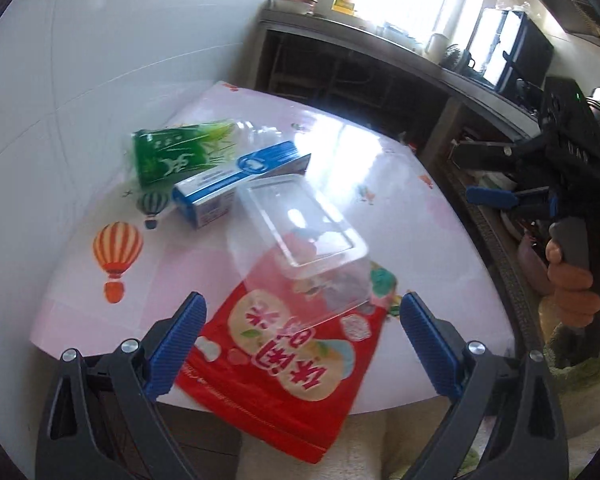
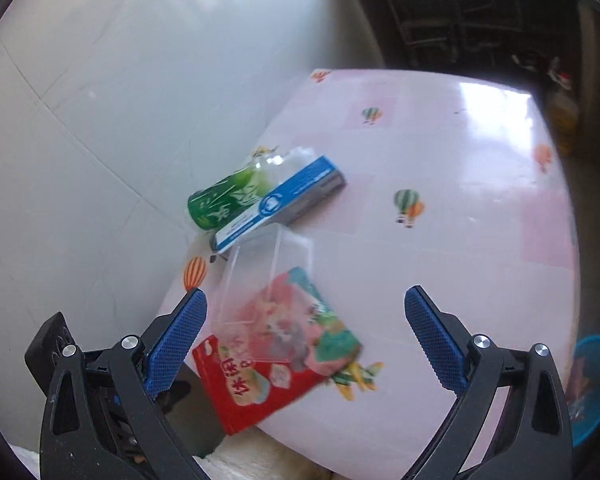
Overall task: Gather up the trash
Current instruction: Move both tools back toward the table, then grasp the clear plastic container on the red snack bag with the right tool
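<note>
Nearest in the left wrist view, left claw (image 1: 302,316) spread wide and empty, blue pads hanging over the near rim of the pink balloon-print bench (image 1: 400,168). Same in the right wrist view: right claw (image 2: 306,312) fully released, nothing between the pads. Just ahead, red snack bag (image 1: 276,364) flat on the bench, its near end jutting past the edge, print too smeared to read. On top of the bag's far half, a clear plastic container (image 1: 300,232) lying upside down and tilted, seen mostly as glare and edges; bag artwork showing through its walls. Behind that, a blue and white carton (image 1: 236,178), long and narrow, touching the container's far corner, lettering illegible. Beside the carton toward the white tiled wall (image 1: 100,60), a green wrapper (image 1: 172,152) with a clear crumpled end, partly hidden by the carton. At the right edge of the left wrist view, the right claw side-on, held by a hand (image 1: 572,280), cut off by the frame. At the right edge of the right wrist view, a blue basin (image 2: 596,388) below the bench, half cropped, contents unclear. Farthest back, dark shelving (image 1: 340,72) under bright windows, items there lost in blur.
</note>
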A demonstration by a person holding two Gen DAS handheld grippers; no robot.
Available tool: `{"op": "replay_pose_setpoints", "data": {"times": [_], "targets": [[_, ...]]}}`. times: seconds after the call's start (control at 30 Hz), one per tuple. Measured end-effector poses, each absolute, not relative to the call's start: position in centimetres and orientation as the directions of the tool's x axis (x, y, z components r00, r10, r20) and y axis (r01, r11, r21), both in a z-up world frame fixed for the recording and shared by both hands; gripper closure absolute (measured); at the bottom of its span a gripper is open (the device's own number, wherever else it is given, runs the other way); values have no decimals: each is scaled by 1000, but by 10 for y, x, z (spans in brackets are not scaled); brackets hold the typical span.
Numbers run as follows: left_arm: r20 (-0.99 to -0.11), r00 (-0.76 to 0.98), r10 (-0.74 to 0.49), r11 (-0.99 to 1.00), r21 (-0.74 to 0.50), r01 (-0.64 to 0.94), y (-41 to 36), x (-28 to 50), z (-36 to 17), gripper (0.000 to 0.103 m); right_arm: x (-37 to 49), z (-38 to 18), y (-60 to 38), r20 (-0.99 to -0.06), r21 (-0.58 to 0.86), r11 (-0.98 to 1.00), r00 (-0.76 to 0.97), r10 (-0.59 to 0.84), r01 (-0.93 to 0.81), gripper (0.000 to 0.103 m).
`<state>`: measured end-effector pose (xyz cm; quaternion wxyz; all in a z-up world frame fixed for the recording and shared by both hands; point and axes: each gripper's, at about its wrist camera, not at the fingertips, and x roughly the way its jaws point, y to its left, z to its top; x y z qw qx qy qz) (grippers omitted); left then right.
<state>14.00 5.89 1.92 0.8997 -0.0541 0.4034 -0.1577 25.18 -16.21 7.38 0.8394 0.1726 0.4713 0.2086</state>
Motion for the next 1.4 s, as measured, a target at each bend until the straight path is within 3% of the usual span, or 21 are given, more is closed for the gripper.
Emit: {"op": "replay_pose_setpoints", "data": {"times": [0.3,0.67,0.83,0.93,1.2,1.4], "targets": [[-763,597,-248,968,-207,139,96,142,-9,8,296,36,-42,-867,299,927,342,363,-227,8],[-772,576,-267,963,-231,137,106,145,-21,8,309,1,-5,-927,123,968,322,191,-220,8],[-782,560,-274,962,-232,147,104,147,-27,8,308,-9,-1,-928,111,963,321,189,-246,8],[-788,553,-272,962,-228,149,104,146,-27,8,306,-13,-2,-926,118,962,322,196,-245,16],[-784,534,-316,949,-262,177,108,131,-21,8,294,-15,-14,-913,138,957,342,223,-255,19],[-764,557,-326,945,-266,189,105,127,-15,8,291,-7,-35,-879,214,946,375,295,-244,20]]}}
